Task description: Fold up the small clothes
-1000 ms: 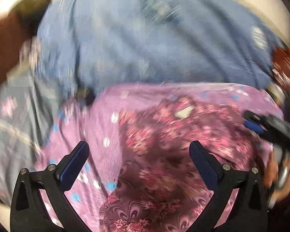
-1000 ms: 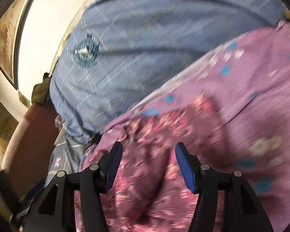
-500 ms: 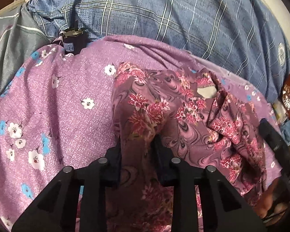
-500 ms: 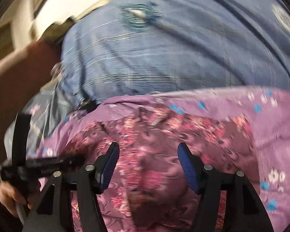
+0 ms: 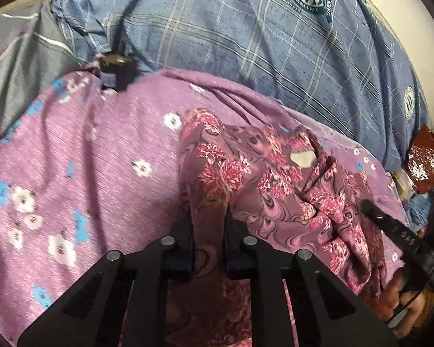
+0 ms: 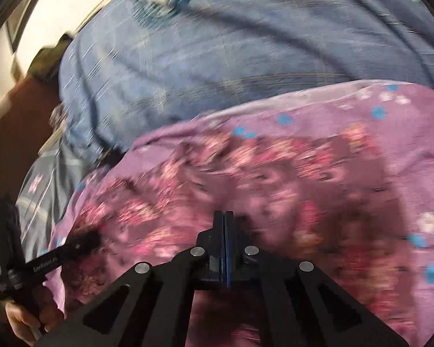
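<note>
A small maroon garment with pink flowers (image 5: 246, 173) lies crumpled on a purple flowered bedsheet (image 5: 101, 173). My left gripper (image 5: 209, 211) sits at the garment's near left edge. Its jaws are closing, with a raised fold of the cloth between the pads. In the blurred right wrist view the same garment (image 6: 275, 188) fills the middle. My right gripper (image 6: 224, 217) is shut, its blue pads meeting, with the tips at the cloth. Whether fabric is caught there is hidden. In the left wrist view the right gripper (image 5: 367, 205) touches the garment's right edge.
A big blue plaid pillow (image 5: 246, 43) bulges behind the sheet. Grey cloth (image 5: 20, 66) lies at the left. A small dark object (image 5: 115, 69) rests where pillow and sheet meet. At the right edge are a red-brown foil wrapper (image 5: 422, 156) and a person's hand (image 5: 402, 303).
My left gripper came down onto the garment and its wide jaws closed around a fold. My right gripper's jaws went from apart to fully together while it swung across the garment.
</note>
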Demonstrator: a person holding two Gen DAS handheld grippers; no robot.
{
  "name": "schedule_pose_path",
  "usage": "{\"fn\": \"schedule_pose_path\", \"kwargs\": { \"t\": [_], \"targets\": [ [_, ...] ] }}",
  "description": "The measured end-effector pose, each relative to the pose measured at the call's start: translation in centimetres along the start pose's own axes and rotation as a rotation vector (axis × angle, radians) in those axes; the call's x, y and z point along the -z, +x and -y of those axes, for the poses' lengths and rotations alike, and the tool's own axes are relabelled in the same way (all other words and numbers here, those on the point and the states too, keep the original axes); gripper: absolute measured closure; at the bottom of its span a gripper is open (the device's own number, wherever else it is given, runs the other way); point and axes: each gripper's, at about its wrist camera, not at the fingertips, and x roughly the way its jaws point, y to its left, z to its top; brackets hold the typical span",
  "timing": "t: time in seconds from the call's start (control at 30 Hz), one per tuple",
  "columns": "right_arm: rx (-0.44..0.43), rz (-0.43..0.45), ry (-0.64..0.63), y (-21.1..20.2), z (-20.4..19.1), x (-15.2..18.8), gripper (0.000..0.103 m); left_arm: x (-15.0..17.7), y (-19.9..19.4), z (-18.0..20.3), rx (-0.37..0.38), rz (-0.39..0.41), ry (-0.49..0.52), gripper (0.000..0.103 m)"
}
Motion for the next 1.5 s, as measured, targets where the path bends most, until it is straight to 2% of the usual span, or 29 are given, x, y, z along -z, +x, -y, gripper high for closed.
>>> {"fn": "schedule_pose_path", "kwargs": {
  "t": [0.17, 0.23, 0.3, 0.33, 0.37, 0.4, 0.43, 0.53, 0.63, 0.67, 0.7, 0.73, 0.77, 0.83, 0.9, 0.97, 1.07, 1.13, 1.2, 1.23, 1.3, 1.33, 1.4, 1.43, 1.47, 1.5],
  "targets": [
    [0.052, 0.061, 0.095, -3.1, 4.8, -1.0, 0.103, -0.5, -0.6, -0.6, -0.013, 0.023, -0.034, 0.092],
    [-0.004, 0.065, 0.114, -4.1, 5.9, -1.1, 0.096, -0.4, -1.0, -0.2, -0.023, 0.043, -0.032, 0.092],
    [-0.064, 0.068, 0.126, -4.4, 5.2, -1.0, 0.089, -0.4, -1.2, 0.7, -0.048, 0.063, 0.003, 0.092],
    [-0.086, 0.060, 0.108, -4.3, 4.2, -1.0, 0.069, -0.3, -1.0, 1.0, -0.070, 0.063, 0.022, 0.092],
    [-0.104, 0.055, 0.072, -4.0, 2.7, -1.1, 0.042, -0.1, -0.5, 1.2, -0.100, 0.053, 0.038, 0.092],
    [-0.125, 0.064, 0.025, -3.8, 0.8, -0.9, 0.032, 0.0, -0.1, 1.2, -0.107, 0.044, 0.037, 0.091],
    [-0.136, 0.076, -0.021, -3.6, -1.1, -0.6, 0.028, 0.0, 0.1, 0.9, -0.111, 0.036, 0.031, 0.090],
    [-0.140, 0.072, -0.131, -2.5, -4.9, 0.0, 0.027, 0.1, 0.7, 0.0, -0.118, 0.015, 0.011, 0.081],
    [-0.029, 0.020, -0.185, 0.6, -7.3, 0.9, 0.027, 0.3, 0.7, 0.0, -0.123, 0.018, 0.029, 0.079],
    [0.024, -0.013, -0.194, 2.2, -7.4, 1.4, 0.032, 0.3, 0.7, 0.0, -0.126, 0.018, 0.037, 0.079],
    [0.066, -0.043, -0.187, 3.5, -7.1, 1.7, 0.039, 0.3, 0.7, 0.0, -0.128, 0.017, 0.043, 0.079],
    [0.094, -0.068, -0.172, 4.2, -6.6, 2.1, 0.064, 0.3, 0.8, -0.1, -0.120, 0.013, 0.038, 0.080],
    [0.114, -0.086, -0.130, 4.8, -5.6, 2.2, 0.074, 0.2, 0.8, -0.2, -0.114, 0.010, 0.032, 0.080],
    [0.047, -0.063, -0.069, 3.6, -4.5, 1.5, 0.091, 0.1, 0.8, -0.4, -0.103, 0.004, 0.017, 0.081],
    [0.008, -0.006, -0.005, 1.4, -2.8, 0.6, 0.091, 0.0, 0.8, -0.5, -0.099, 0.001, 0.006, 0.082],
    [0.019, 0.060, 0.046, -1.0, -0.3, 0.1, 0.092, 0.0, 0.7, -0.5, -0.102, 0.002, 0.001, 0.082],
    [0.003, 0.095, 0.175, -3.9, 4.4, 0.6, 0.092, 0.2, 0.5, -0.3, -0.115, 0.007, 0.008, 0.082],
    [0.016, 0.100, 0.218, -5.6, 6.6, 1.4, 0.094, 0.4, 0.3, 0.0, -0.135, 0.010, 0.023, 0.082],
    [0.067, 0.088, 0.267, -7.0, 9.2, 2.6, 0.094, 0.7, -0.1, 0.2, -0.151, 0.012, 0.036, 0.080],
    [0.062, 0.050, 0.304, -7.3, 10.5, 3.2, 0.088, 0.9, -0.4, 0.2, -0.164, 0.018, 0.041, 0.079],
    [0.071, 0.008, 0.360, -8.2, 11.9, 4.5, 0.088, 1.2, -1.3, 0.2, -0.194, 0.037, 0.044, 0.072],
    [0.078, 0.021, 0.380, -9.2, 12.3, 5.2, 0.086, 1.3, -2.1, 0.3, -0.222, 0.062, 0.053, 0.071],
    [0.072, 0.042, 0.392, -10.1, 12.4, 5.5, 0.070, 1.3, -3.6, 0.5, -0.266, 0.137, 0.077, 0.069],
    [0.064, 0.066, 0.395, -10.4, 12.1, 5.2, 0.051, 1.2, -4.8, 0.6, -0.296, 0.200, 0.088, 0.069],
    [0.049, 0.114, 0.391, -11.0, 11.9, 4.9, 0.042, 1.2, -5.4, 0.7, -0.312, 0.238, 0.094, 0.067],
    [0.042, 0.168, 0.371, -11.5, 11.3, 4.4, 0.042, 1.1, -6.3, 0.8, -0.328, 0.293, 0.103, 0.064]
  ]
}}
